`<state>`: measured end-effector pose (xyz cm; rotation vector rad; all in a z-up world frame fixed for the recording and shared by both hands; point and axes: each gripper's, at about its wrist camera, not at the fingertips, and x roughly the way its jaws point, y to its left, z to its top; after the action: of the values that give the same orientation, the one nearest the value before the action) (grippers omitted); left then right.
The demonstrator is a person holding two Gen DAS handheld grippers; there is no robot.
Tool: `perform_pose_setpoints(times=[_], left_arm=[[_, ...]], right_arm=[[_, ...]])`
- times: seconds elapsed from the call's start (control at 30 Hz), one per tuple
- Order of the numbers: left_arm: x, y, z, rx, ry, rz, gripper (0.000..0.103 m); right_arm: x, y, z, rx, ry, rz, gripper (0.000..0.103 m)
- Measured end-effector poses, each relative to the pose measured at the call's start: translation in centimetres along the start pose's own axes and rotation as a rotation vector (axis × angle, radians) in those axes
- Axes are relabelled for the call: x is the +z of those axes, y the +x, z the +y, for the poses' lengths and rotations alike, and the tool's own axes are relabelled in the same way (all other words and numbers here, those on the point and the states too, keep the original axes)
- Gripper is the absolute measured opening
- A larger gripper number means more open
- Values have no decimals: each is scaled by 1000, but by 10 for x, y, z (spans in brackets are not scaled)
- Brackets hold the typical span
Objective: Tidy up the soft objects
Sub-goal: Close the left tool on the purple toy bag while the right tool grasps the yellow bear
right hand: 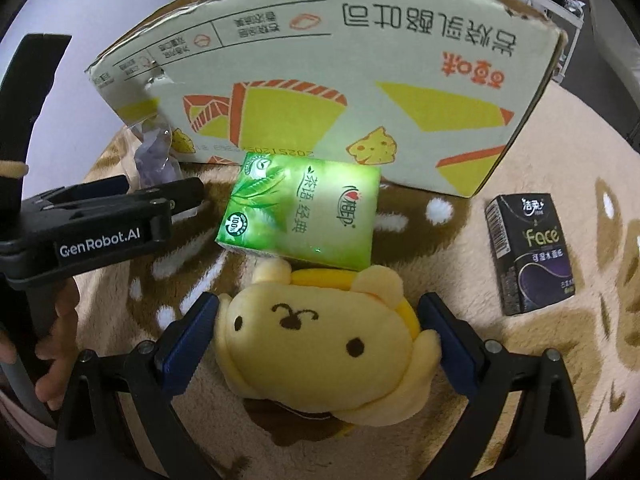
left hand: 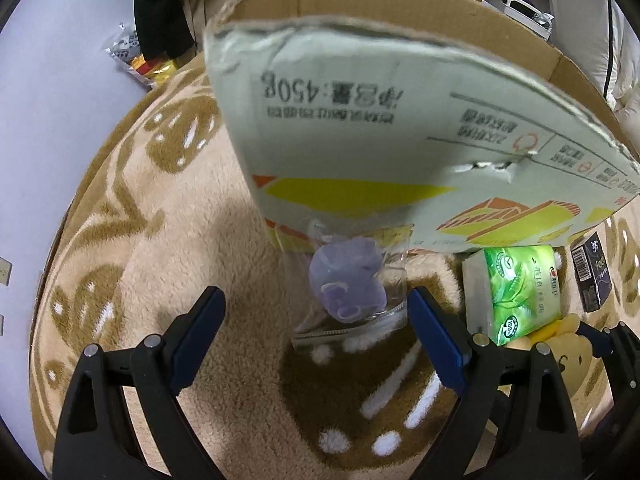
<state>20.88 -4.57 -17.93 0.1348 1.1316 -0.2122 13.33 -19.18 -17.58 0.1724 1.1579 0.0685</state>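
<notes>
Looks like the pickup stage: nothing seems to be in the box (right hand: 320,80) yet, though its inside is mostly hidden from both cameras. The right gripper (right hand: 318,328) is down over the plush (right hand: 320,344), a yellow bear-faced thing lying on the blanket (right hand: 560,360). Its fingers are apart, one on each side of the plush's head, close to it but not visibly squeezing. So the grab isn't made yet.

The left gripper (left hand: 316,320) is doing the same with the bag (left hand: 348,292), a clear zip pouch with something purple inside, which leans against the box's near wall. Fingers wide apart, bag between them, right pad just beside the bag's edge.

The green tissues (right hand: 300,212) sit between plush and box, touching the plush's ears, and the black pack (right hand: 528,252) lies off to the right, well apart.

Next move is probably closing on the plush, then lifting it over the tall near wall. The bag looks slippery and floppy, so the left needs a firm pinch on the purple part.
</notes>
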Motion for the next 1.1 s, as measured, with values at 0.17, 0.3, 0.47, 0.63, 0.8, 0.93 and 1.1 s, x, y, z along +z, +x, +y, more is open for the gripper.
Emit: perform_pose_setpoints(times=[0.17, 0.3, 0.47, 0.63, 0.8, 0.93, 1.1], left_arm=[[0, 4, 4, -8, -16, 10, 91], [0, 3, 6, -15, -18, 0, 88], [-1, -2, -1, -18, -12, -8, 80], [1, -4, 1, -20, -28, -16, 71], [2, -6, 2, -21, -31, -20, 59], [2, -6, -2, 1, -3, -23, 51], [0, -12, -1, -8, -13, -36, 48]], right_arm=[[1, 9, 4, -17, -14, 1, 103], [-3, 11, 1, -6, 20, 11, 103], [-3, 25, -14, 12, 39, 42, 103], [0, 33, -13, 1, 8, 61, 103], [-4, 40, -11, -1, -5, 70, 103], [-6, 38, -5, -12, -15, 63, 103], [-8, 30, 7, -34, -42, 48, 99]])
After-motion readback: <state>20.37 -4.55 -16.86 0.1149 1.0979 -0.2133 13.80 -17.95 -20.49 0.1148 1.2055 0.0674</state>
